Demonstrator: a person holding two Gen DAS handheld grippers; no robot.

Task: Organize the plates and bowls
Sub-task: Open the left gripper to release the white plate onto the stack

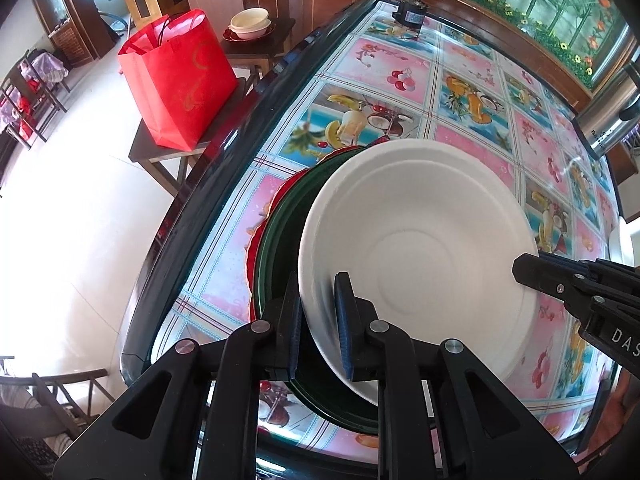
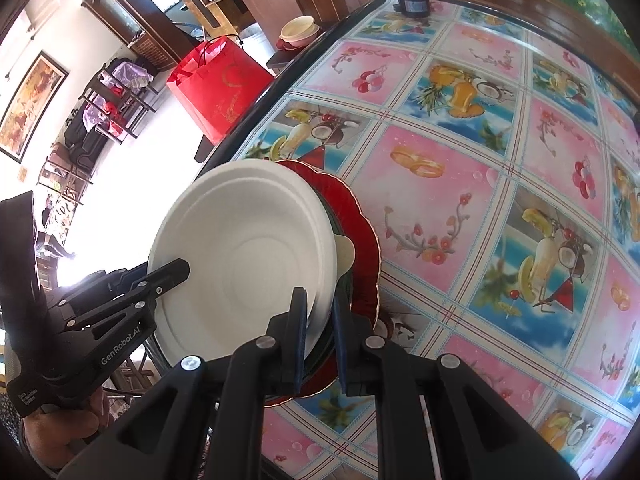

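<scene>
A white plate (image 1: 420, 248) tops a stack with a dark green plate (image 1: 280, 224) and a red scalloped plate (image 1: 256, 240) on the fruit-print table (image 1: 460, 80). My left gripper (image 1: 320, 320) is shut on the white plate's near rim. My right gripper (image 2: 320, 328) is shut on the opposite rim of the white plate (image 2: 244, 248), above the green plate and the red plate (image 2: 360, 240). Each gripper shows in the other's view: the right (image 1: 560, 280), the left (image 2: 132, 292).
A red paper bag (image 1: 180, 80) stands on a low stool left of the table. Stacked bowls (image 1: 250, 24) sit on another stool behind it. A small black motor (image 1: 410, 12) stands at the table's far edge. A steel flask (image 1: 616, 120) is at right.
</scene>
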